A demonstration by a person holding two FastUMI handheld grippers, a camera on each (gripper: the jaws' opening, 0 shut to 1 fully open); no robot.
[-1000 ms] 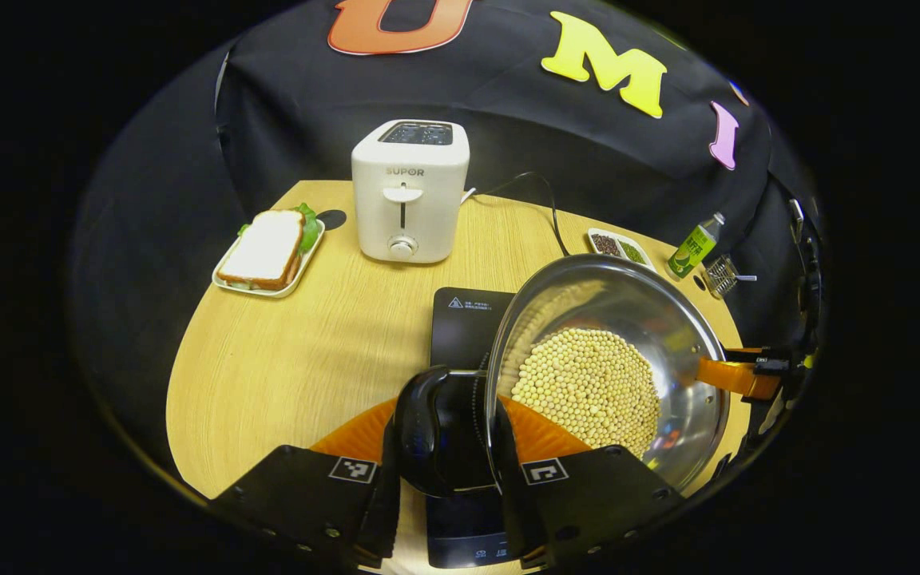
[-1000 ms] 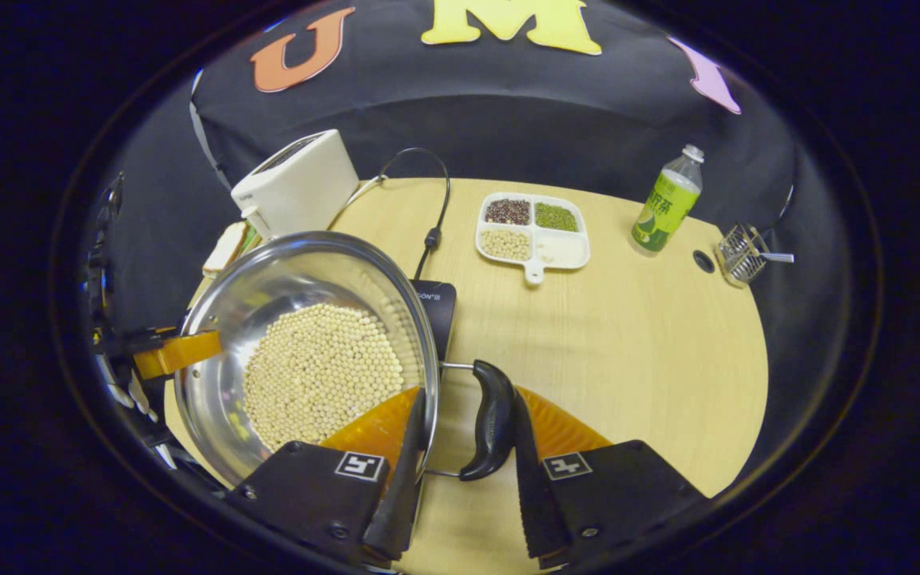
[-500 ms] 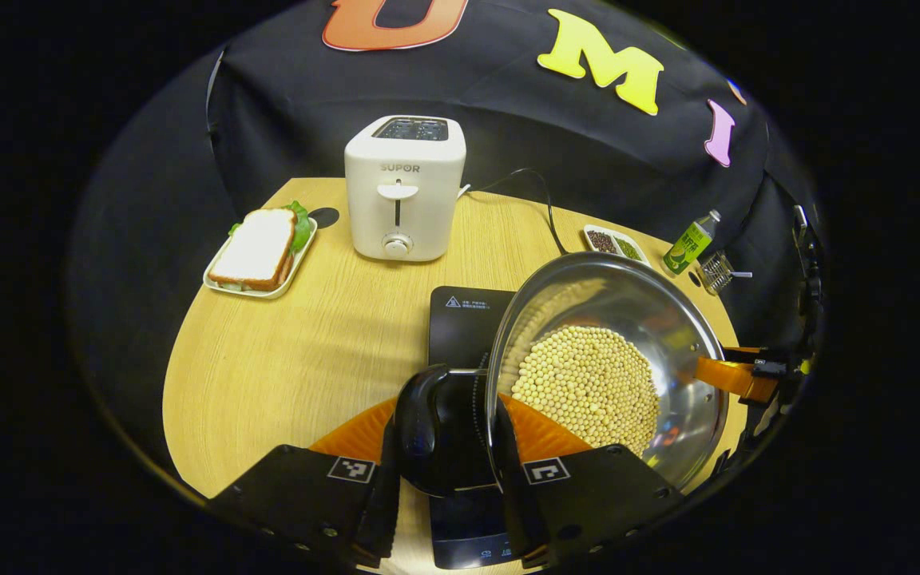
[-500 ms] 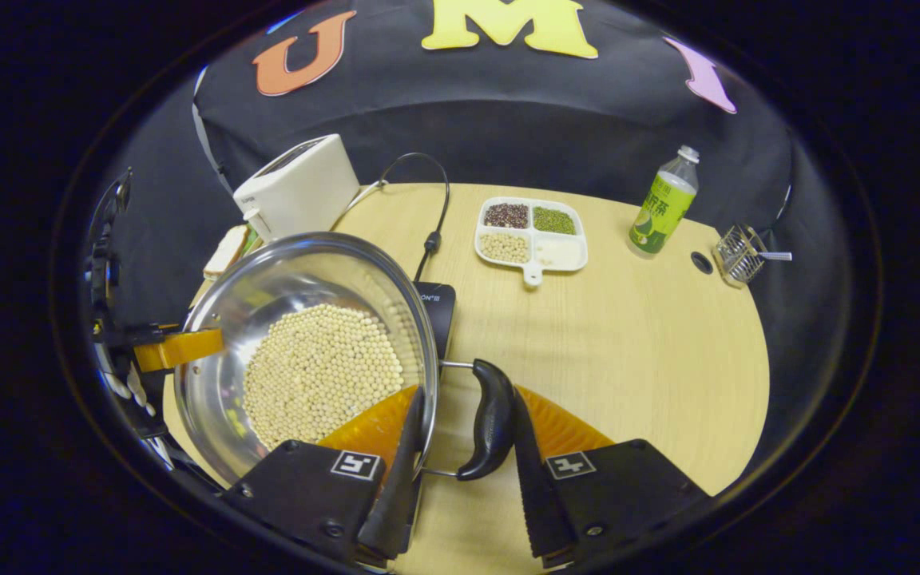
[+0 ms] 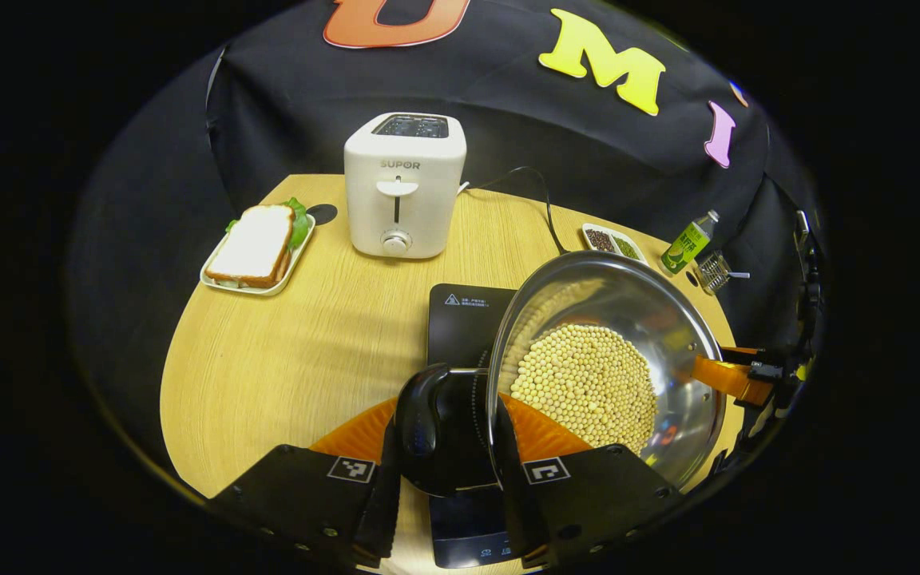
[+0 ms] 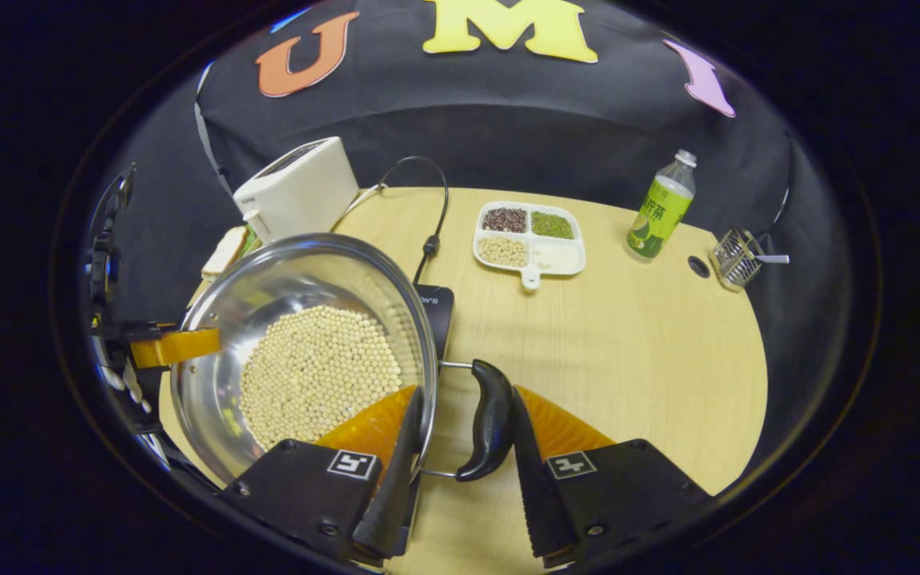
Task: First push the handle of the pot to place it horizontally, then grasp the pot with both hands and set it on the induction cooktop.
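A steel pot (image 5: 636, 291) half full of pale beans hangs over the black induction cooktop (image 5: 464, 319), covering its right part. My left gripper (image 5: 446, 423) is shut on the pot's black side handle (image 5: 420, 427), one finger outside the handle and one inside the rim. My right gripper (image 6: 468, 399) is shut the same way on the opposite black handle (image 6: 493, 419). In the right gripper view, the pot (image 6: 284, 271) lies at the left with a corner of the cooktop (image 6: 436, 307) behind it. Each view also shows the other gripper at the pot's far side (image 5: 735, 379) (image 6: 172, 347).
A white toaster (image 5: 404, 188) stands at the back with its cord running toward the cooktop. A sandwich plate (image 5: 256, 251) lies at the left. A divided tray of grains (image 6: 530, 235), a green bottle (image 6: 658, 209) and a small wire basket (image 6: 735, 257) sit at the right.
Both grippers and the pot have drifted slightly over the cooktop. Both grips on the handles are unchanged.
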